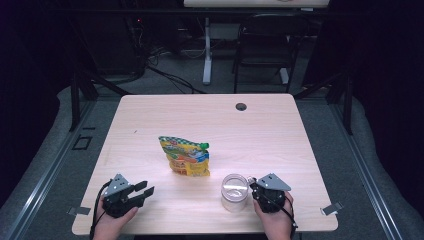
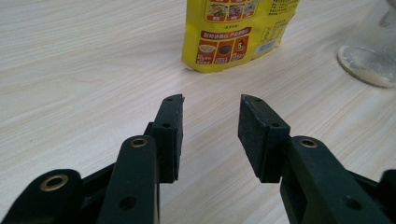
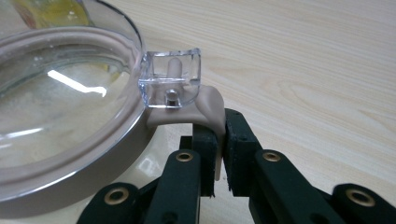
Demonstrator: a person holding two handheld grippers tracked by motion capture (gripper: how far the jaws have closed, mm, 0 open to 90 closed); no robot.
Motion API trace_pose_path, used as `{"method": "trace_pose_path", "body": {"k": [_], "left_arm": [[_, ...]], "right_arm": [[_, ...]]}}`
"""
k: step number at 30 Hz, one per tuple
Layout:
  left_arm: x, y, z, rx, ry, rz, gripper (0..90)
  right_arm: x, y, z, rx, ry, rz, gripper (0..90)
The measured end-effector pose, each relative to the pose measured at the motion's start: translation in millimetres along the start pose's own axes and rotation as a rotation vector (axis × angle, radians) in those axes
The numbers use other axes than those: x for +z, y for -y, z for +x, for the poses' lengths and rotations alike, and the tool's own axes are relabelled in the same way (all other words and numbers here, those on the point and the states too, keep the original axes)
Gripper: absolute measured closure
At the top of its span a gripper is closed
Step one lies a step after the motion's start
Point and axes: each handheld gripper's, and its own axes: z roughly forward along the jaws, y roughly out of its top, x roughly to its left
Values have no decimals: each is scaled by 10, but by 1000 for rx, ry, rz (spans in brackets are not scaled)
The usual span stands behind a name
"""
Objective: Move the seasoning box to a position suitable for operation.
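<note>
We have the right gripper (image 3: 219, 140) pinched narrow on the beige tab (image 3: 205, 109) that hangs from the clear latch (image 3: 172, 79) at the rim of the jar lid (image 3: 60, 102). The pads clamp the soft flap from both sides, which we judge is a grip for pulling the latch free and opening the jar (image 1: 235, 192). The jar stands just to that gripper's left in the high view, touching it through the tab, and holds a thin layer of pale powder at its bottom.

Our left gripper (image 2: 210, 121) hangs with its jaws wide apart and nothing between them, low over the bare table (image 1: 150, 125). It points toward the yellow snack pouch (image 2: 233, 32), which lies ahead of it and well apart; the jar's base sits off to its right. We take it that this hand is waiting, ready to steady the jar or fetch the pouch.

Both hands sit close to the table's near edge, so pulling back offers little room. Forward and between the grippers the wood is open. Whether the latch has already sprung loose we cannot tell; the clear plastic blurs it.
</note>
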Motion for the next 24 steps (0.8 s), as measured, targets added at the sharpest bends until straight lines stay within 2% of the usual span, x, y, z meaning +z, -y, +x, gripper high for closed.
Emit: {"method": "trace_pose_path", "body": {"k": [7,13,14,19,20,24], "left_arm": [[40,-31,-13,22,15,7,607],[40,-38,-33,35,17,-12,616],[40,-38,-33,36,20,-14,616],[36,-33,-32,34,15,-5,616],[37,-30,-30,29,17,-17,616],[39,-27,-24,26,11,-14,614]], "right_arm": [[-40,20,-8,17,2,25,834],[-71,-9,-3,7,-2,51,798],[-75,-17,-7,17,-17,53,782],[-129,-14,-20,23,-34,50,757],[-161,-12,-32,34,-49,47,737],[-252,-13,-53,18,-73,46,709]]}}
